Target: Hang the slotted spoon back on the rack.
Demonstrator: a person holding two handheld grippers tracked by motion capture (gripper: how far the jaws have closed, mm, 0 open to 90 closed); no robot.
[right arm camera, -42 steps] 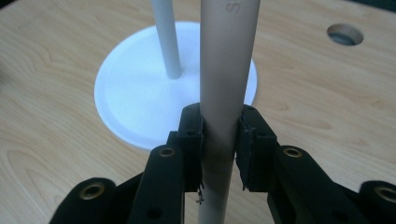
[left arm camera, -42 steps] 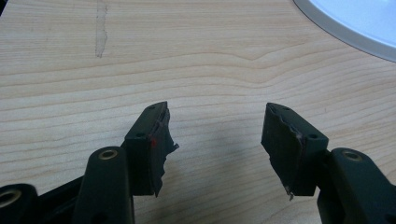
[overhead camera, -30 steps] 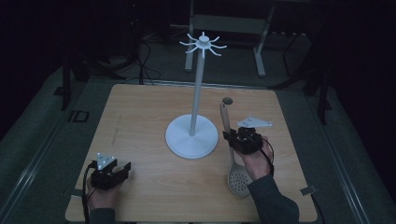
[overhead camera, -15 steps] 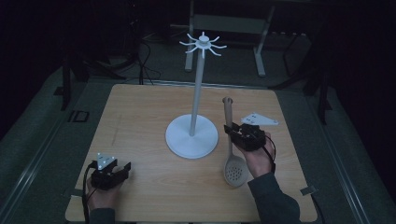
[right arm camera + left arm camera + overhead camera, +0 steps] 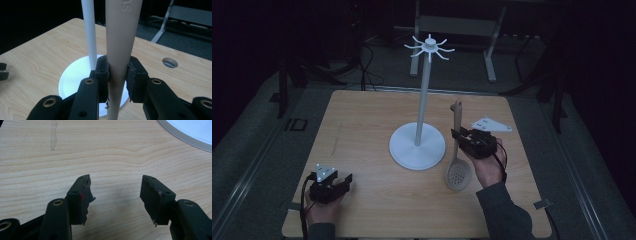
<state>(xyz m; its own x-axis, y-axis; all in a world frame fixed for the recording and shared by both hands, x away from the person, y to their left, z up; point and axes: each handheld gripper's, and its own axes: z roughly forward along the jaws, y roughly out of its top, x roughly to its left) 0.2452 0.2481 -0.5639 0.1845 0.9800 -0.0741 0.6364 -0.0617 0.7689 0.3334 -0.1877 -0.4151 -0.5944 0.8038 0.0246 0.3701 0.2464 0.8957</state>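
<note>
A white utensil stand (image 5: 421, 112) with a round base (image 5: 417, 147) and hooked arms on top rises from the middle of the wooden table (image 5: 362, 125). To the right of the stand, my right gripper (image 5: 460, 137) is shut on the handle of a beige slotted spoon (image 5: 456, 160). The spoon is lifted, handle up and perforated bowl down. In the right gripper view the handle (image 5: 120, 55) is clamped between both jaws of the right gripper (image 5: 118, 75), with the white pole (image 5: 90, 35) just behind. My left gripper (image 5: 343, 181) rests open near the front left corner. The left gripper (image 5: 116, 195) holds nothing.
The stand's base edge (image 5: 190, 132) lies ahead and to the right of the left gripper. A round hole (image 5: 170, 62) is in the tabletop beyond the spoon. Dark floor and metal frames surround the table.
The right gripper has lifted and turned the spoon from lying flat towards upright, moving it slightly towards the stand. The left gripper has stayed put.
</note>
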